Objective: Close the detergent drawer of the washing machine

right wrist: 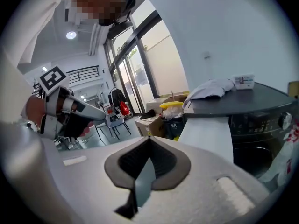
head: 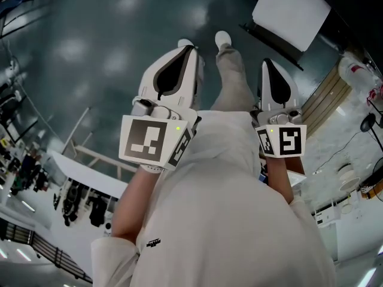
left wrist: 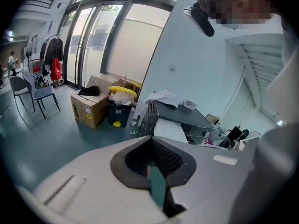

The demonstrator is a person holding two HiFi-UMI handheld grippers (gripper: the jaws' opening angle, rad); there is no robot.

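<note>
Beyond right gripper (right wrist: 149,141), washing machine (right wrist: 256,136); fingers (right wrist: 164,158) together.

No text reads clearly anywhere. Yellow sticker on cardboard box (left wrist: 88,107): illegible. White print on black bin (left wrist: 117,112): too small. Small black logo on white shirt (head: 152,243): blurred. Printed small box (right wrist: 243,81) atop washing machine (right wrist: 261,107): lettering unreadable.

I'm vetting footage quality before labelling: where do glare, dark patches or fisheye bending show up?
Head view: soft glare patches on the glossy floor, with the picture's edges curved. Left gripper view: the windows are bright and washed out, and the corners are vignetted black. Right gripper view: the washing machine front is dim, and straight edges are strongly bowed.
</note>
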